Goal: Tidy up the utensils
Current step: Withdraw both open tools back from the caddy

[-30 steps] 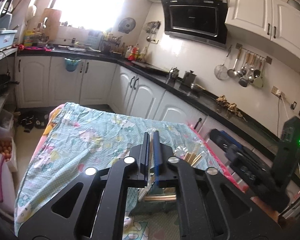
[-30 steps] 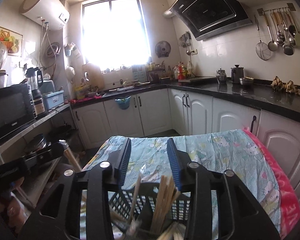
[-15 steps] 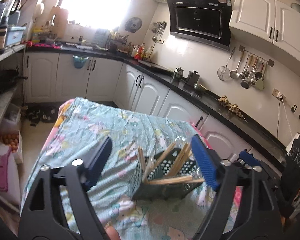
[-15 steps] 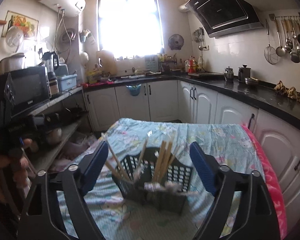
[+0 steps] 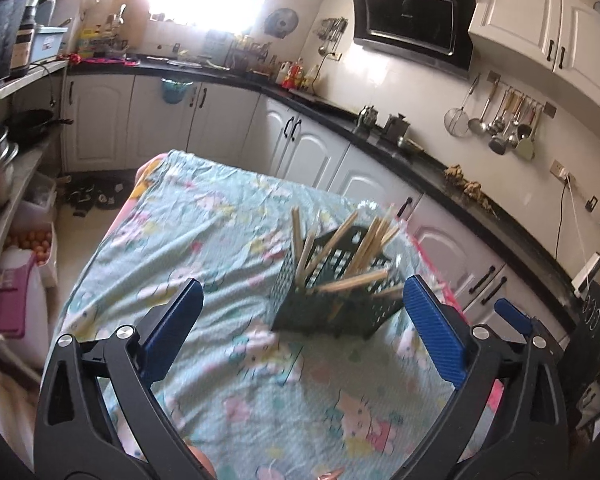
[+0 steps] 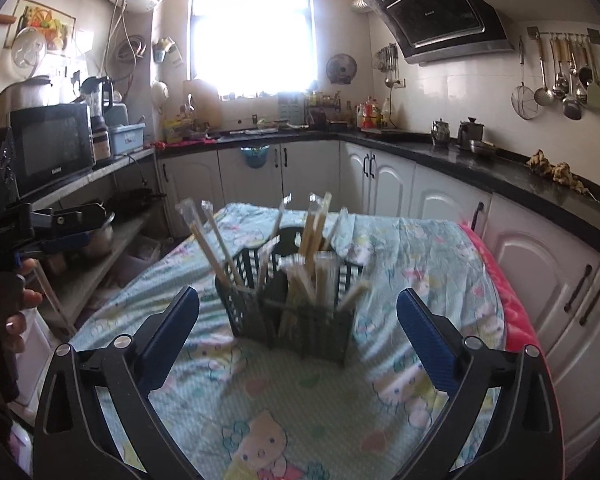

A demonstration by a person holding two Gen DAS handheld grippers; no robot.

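Now both grippers are hovering over the tabletop (image 6: 420, 248), which is wearing a pale green cartoon-print cloth (image 5: 220, 248). The left gripper (image 5: 300, 320) is showing its blue fingers (image 5: 176, 328) spread wide, having just been opening, with nothing pinched; the dark slatted basket (image 5: 340, 312) is standing ahead of them, nearer the right-hand finger and apart from both. The right gripper (image 6: 298, 328) is likewise spreading its fingers (image 6: 172, 332) wide after just opening, and nothing is caught between them. In its view the basket (image 6: 300, 320) is sitting upright on the cloth a little beyond the fingertips, roughly centred. Wooden chopsticks (image 6: 314, 232) are leaning at mixed angles in its compartments, some in clear sleeves; the frames are blurring them. At the left edge of the right wrist view, a hand (image 6: 18, 300) is gripping the left gripper's handle.
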